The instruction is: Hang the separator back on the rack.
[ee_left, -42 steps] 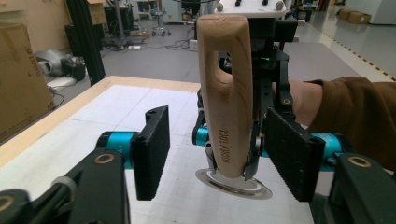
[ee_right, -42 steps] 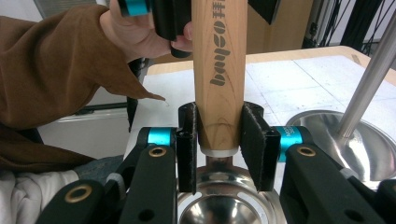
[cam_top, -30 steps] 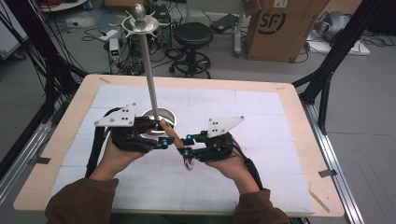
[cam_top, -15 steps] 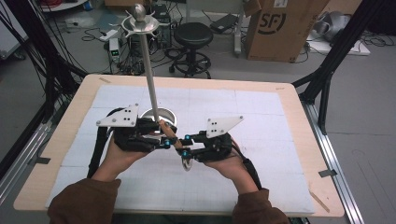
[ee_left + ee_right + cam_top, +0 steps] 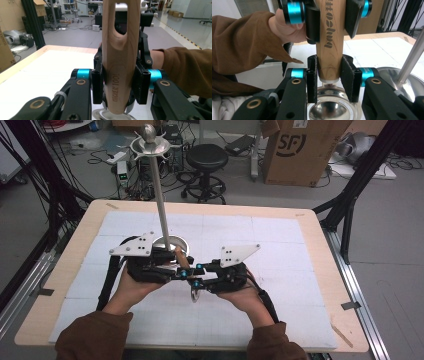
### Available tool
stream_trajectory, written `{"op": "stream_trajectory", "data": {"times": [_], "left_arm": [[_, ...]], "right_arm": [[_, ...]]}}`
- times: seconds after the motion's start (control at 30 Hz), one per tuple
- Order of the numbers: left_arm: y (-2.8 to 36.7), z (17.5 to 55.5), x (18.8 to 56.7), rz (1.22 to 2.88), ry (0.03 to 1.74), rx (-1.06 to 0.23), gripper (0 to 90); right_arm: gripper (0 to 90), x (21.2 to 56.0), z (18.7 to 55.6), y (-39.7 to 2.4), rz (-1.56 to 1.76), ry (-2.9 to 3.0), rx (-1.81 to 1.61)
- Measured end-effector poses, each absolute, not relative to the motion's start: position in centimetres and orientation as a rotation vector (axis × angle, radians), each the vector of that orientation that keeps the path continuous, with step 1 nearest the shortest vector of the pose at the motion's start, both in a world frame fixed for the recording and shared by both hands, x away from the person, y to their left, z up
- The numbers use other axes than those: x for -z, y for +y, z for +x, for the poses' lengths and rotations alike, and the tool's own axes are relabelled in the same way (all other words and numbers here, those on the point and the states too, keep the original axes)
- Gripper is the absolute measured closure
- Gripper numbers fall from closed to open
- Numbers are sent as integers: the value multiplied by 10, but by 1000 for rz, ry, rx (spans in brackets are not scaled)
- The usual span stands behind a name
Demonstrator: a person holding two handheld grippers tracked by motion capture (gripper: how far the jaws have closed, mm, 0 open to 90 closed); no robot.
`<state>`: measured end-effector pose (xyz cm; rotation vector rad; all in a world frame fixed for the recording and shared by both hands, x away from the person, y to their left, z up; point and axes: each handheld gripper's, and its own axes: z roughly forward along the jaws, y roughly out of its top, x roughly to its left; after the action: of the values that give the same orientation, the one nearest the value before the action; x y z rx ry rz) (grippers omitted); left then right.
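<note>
Left gripper view puts the left gripper (image 5: 117, 87) pads pinching the wooden handle (image 5: 120, 62) at frame centre. Right gripper (image 5: 329, 77) clamps the same handle lower down, above the metal scoop bowl (image 5: 332, 110); beyond, a steel stand (image 5: 160, 195).

Light wooden table (image 5: 320, 245), rounded corners, set on a grey floor (image 5: 390, 220). White gridded mat (image 5: 280, 245) laid flat over most of the top, bare wood left as a border on all sides. Metal stand (image 5: 161, 210) resting on the mat at about 10 o'clock from table centre: round base dish on the mat, slim pole rising upright to a flared top. Small strip of tape (image 5: 341, 335) on the bare wood near the 5 o'clock corner. Same mat and wooden edge visible in the left gripper view (image 5: 37, 72).
</note>
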<state>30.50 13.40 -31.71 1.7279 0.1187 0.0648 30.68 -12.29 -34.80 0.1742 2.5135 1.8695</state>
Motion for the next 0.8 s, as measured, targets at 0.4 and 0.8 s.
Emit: {"op": "stream_trajectory", "data": {"times": [0.4,0.8], "left_arm": [[137,304,317,1711,128,-64,615],[136,304,317,1717,124,-66,675]], "right_arm": [[686,344,306,-129,182,2482,-1894],[686,346,307,-127,171,2498,-1889]]}}
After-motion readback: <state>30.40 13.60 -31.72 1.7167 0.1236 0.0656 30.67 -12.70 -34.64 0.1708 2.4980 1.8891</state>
